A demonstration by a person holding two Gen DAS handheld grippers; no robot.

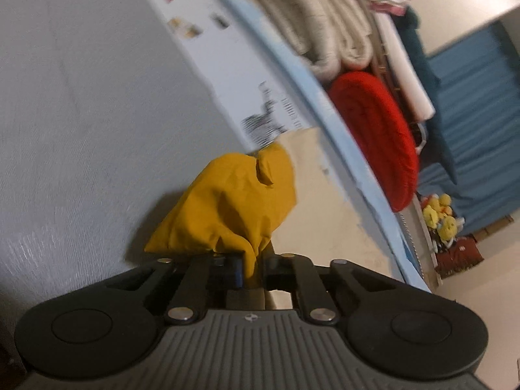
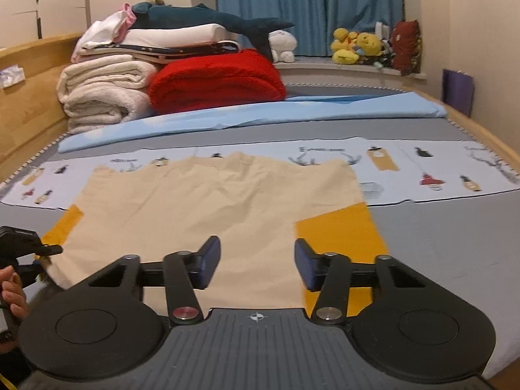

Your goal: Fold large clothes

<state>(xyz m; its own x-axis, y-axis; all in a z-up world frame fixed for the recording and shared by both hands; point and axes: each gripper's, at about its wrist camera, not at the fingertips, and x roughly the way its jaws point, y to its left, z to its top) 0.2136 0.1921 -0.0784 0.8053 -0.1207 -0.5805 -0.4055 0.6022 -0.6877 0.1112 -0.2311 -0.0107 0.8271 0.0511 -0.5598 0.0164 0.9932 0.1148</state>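
One crumpled mustard sleeve (image 1: 227, 208), seemingly soft cotton.

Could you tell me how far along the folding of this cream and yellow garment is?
Done: the garment lies spread flat on the bed. In hand: the left gripper is shut on its yellow sleeve; the right gripper hangs open over the near edge. Left: every fold.

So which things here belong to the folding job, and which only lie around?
For the job:
- cream and yellow shirt
- left gripper, shut on a yellow sleeve
- right gripper, open above the shirt

Lying about:
- red blanket
- white towels
- toy shark
- yellow toys
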